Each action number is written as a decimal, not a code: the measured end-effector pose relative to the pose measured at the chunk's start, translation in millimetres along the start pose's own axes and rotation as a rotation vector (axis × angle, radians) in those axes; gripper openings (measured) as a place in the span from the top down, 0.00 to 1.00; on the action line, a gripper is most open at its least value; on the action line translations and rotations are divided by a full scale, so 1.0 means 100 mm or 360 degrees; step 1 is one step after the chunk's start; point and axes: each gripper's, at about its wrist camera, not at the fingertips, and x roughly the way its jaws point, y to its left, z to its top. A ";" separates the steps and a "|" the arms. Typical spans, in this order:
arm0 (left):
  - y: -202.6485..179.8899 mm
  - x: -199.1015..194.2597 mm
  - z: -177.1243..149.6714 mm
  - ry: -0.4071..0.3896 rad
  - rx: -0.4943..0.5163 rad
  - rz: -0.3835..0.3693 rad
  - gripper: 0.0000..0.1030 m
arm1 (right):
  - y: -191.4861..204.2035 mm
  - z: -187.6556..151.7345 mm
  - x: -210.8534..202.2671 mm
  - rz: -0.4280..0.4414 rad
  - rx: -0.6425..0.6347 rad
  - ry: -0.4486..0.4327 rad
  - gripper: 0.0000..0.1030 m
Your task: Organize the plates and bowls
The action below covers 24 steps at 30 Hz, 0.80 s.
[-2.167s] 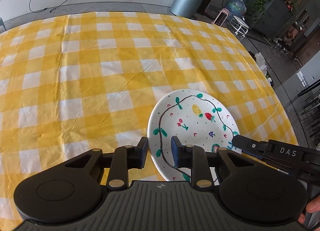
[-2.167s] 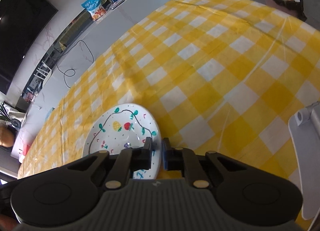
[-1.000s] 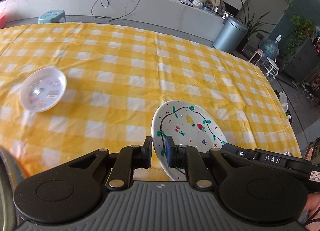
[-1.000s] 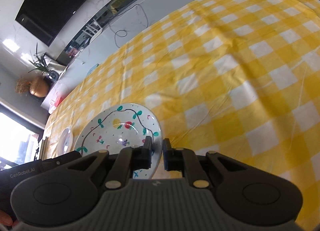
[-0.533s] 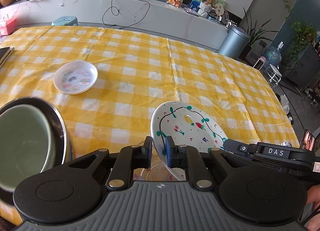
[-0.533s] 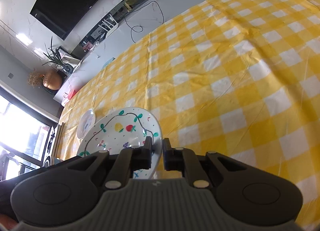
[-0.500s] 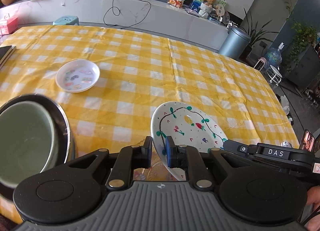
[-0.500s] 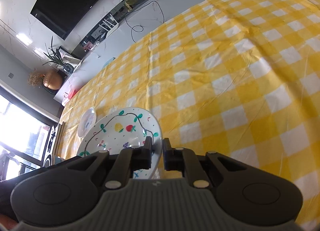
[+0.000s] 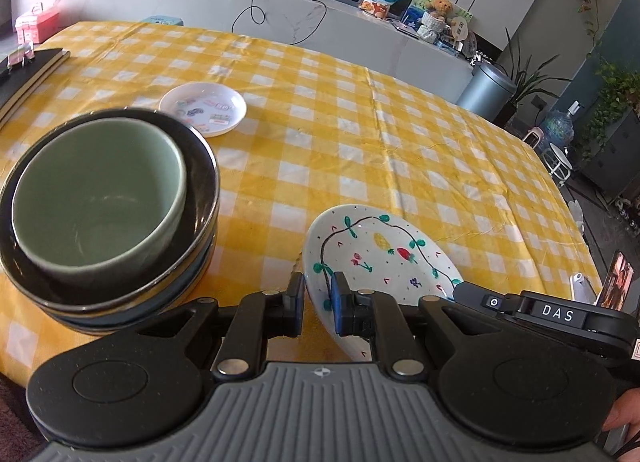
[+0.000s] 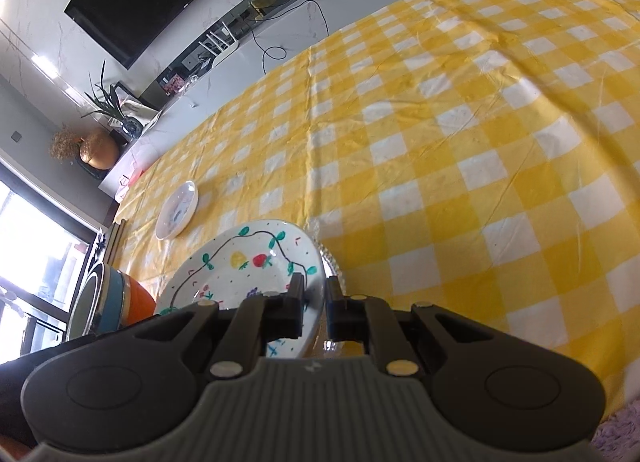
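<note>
The painted plate (image 9: 384, 254) sits directly ahead of both grippers, held between them above the yellow-and-white checked tablecloth (image 9: 400, 149). In the left wrist view the left gripper (image 9: 318, 304) is clamped on the plate's near left rim, one finger under the rim and the blue-padded one on the painted face. The right gripper (image 10: 314, 310) pinches the opposite edge: in the right wrist view its left finger lies over the plate's inner surface and its right finger sits outside the rim. From the left wrist view its black body, marked "DAS", reaches in at the plate's right side.

The plate (image 10: 248, 266) is round, white and shallow, with a hand-drawn dark looping line bearing green leaves, a yellow fruit, a red strawberry, small pink flowers, a purple cluster and scattered red ticks. It tilts slightly, and a clear scalloped edge shows just under its right rim in the right wrist view; what that is I cannot tell.

To the plate's left stands a stack of bowls (image 9: 120, 262), a pale green bowl (image 9: 96, 197) nested in a dark bowl with a metallic rim (image 9: 200, 181). Farther back on the cloth lies a small white saucer (image 9: 203, 107) with coloured stickers or prints.
</note>
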 end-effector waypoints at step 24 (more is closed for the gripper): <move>-0.09 0.14 -0.15 0.0054 0.0108 0.0132 0.85 | 0.14 -0.06 0.04 -0.0154 -0.0245 -0.0013 0.92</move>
